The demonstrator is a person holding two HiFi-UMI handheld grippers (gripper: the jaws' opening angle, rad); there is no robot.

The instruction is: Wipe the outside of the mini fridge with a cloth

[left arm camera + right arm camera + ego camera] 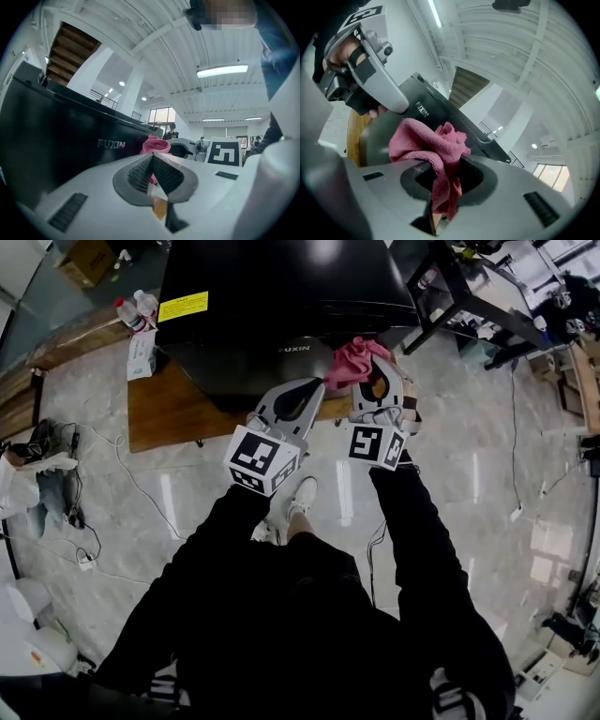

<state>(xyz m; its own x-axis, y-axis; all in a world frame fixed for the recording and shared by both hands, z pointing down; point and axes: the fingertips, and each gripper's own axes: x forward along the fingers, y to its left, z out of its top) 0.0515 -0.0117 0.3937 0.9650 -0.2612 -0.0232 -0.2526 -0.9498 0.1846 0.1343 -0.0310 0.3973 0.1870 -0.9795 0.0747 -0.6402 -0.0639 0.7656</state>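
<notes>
Mini fridge (281, 296): black, lettered FUXIN on its front, standing on a wooden board (164, 413) over a pale glossy floor (469, 465)
Cloth (426, 140): pink and bunched, at the fridge's upper front edge just right of the lettering; whether it touches the fridge cannot be told
Right gripper (440, 176): jaws clamped on the cloth, most of which spills out above them
Left gripper (152, 159): jaws pressed together with nothing between them, just beside the right gripper, tips near the fridge front
Yellow label (183, 306): on the fridge top, near its left edge
Bottles (136, 307): two, left of the fridge
</notes>
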